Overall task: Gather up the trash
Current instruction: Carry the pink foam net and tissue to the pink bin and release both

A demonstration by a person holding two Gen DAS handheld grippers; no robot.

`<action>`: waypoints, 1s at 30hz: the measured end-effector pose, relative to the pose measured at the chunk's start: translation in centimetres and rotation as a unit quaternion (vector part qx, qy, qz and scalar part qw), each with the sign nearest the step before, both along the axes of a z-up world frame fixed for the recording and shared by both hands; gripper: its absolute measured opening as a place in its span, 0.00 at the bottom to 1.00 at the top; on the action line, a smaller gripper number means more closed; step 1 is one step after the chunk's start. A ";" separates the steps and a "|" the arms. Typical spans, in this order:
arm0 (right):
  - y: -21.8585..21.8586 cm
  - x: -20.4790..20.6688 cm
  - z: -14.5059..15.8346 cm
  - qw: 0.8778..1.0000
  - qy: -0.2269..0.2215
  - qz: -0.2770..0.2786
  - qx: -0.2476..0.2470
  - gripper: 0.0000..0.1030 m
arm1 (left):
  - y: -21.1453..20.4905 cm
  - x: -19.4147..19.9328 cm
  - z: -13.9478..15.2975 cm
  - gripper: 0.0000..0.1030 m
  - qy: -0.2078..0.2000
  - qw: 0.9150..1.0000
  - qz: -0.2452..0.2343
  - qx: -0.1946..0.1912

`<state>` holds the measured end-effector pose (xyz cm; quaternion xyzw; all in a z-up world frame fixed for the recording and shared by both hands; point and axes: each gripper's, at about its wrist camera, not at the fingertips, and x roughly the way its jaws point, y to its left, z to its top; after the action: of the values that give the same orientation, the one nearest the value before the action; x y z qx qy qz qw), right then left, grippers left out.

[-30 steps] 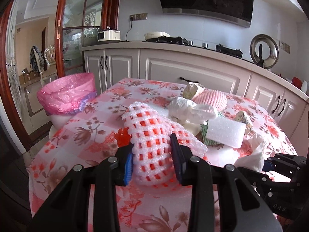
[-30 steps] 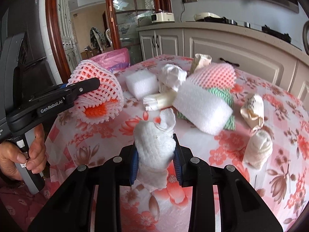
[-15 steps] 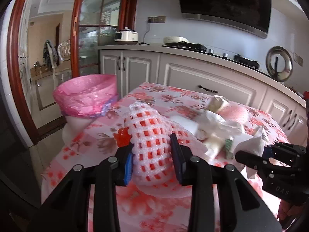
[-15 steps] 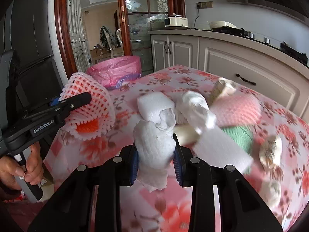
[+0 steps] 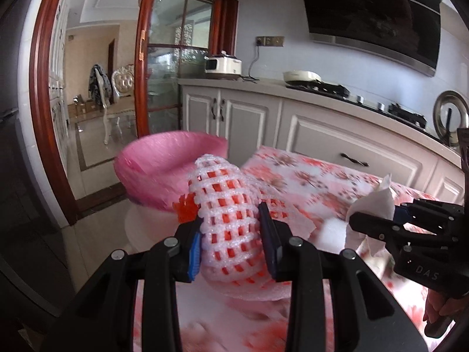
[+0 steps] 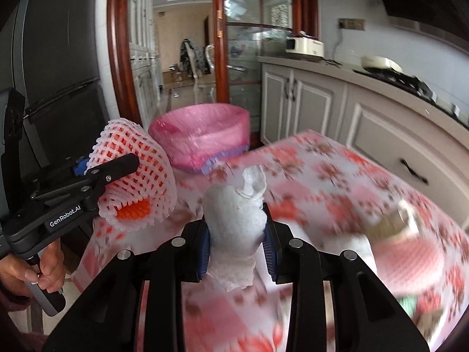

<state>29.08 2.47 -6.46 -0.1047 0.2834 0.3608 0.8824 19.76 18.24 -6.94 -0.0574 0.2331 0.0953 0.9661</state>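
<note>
Forward along the left wrist view, the left tongs [image 5: 231, 240] are seen pinching a white foam fruit net [image 5: 227, 205] with an orange piece inside, held above the edge of the floral-clothed table [image 5: 322, 182]. Beyond it a bin lined with a pink bag [image 5: 167, 176] stands on the floor beside the table; its inside is not shown from this angle. At the right edge the right tongs [image 5: 378, 220] are seen from the side, gripping a crumpled white tissue [image 5: 375, 205].

From the right wrist view, the right tongs [image 6: 236, 243] are shown pressed onto the tissue [image 6: 234, 223], raised over the table [image 6: 337, 182]. Only here is the bin's [image 6: 202, 135] interior visible, and nothing can be made out in it through the blur. A hand [image 6: 35, 267] holding the left tongs [image 6: 111, 170] and the net [image 6: 134, 176] appears at the left. Blurred litter [image 6: 410, 246] lies on the table at the right.
</note>
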 end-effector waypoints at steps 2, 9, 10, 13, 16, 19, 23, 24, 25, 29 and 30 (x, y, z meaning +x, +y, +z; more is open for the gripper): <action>1.4 1.1 0.6 1.000 -0.001 0.007 0.006 0.30 | 1.4 0.8 0.6 0.32 -0.006 1.000 0.007 0.002; 7.1 7.1 2.7 0.999 -0.001 0.034 0.029 0.30 | 7.4 5.4 2.5 0.33 -0.013 0.999 0.040 0.008; 8.0 8.2 2.9 0.999 0.004 0.038 0.033 0.30 | 8.1 6.0 2.6 0.33 -0.013 0.999 0.046 0.011; 10.7 11.2 3.3 0.998 0.019 0.047 0.047 0.30 | 10.4 8.3 2.8 0.33 -0.010 0.998 0.056 0.016; 13.3 13.7 3.1 0.997 0.034 0.051 0.054 0.30 | 12.5 10.4 2.9 0.33 -0.007 0.997 0.070 0.015; 15.7 16.1 2.6 0.996 0.042 0.049 0.054 0.30 | 14.6 12.5 2.7 0.33 -0.004 0.997 0.083 0.008; 17.9 18.5 1.5 0.997 0.051 0.043 0.048 0.31 | 17.0 15.2 2.1 0.33 0.000 0.995 0.096 -0.001; 18.6 19.2 1.1 0.997 0.052 0.041 0.044 0.32 | 17.5 15.8 1.9 0.34 0.002 0.995 0.098 -0.003; 19.1 19.9 0.8 0.997 0.058 0.038 0.046 0.33 | 17.9 16.2 1.7 0.35 0.005 0.995 0.100 -0.006; 19.9 21.3 -0.1 0.994 0.079 0.042 0.064 0.50 | 19.5 17.8 0.3 0.46 0.016 0.993 0.117 -0.026; 20.0 21.4 -0.1 0.994 0.079 0.044 0.068 0.54 | 19.7 18.0 0.0 0.48 0.020 0.992 0.120 -0.030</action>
<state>50.51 22.49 -6.61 -0.0277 0.3217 0.4251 0.8456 37.76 37.98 -6.95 -0.1121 0.2463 0.2043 0.9408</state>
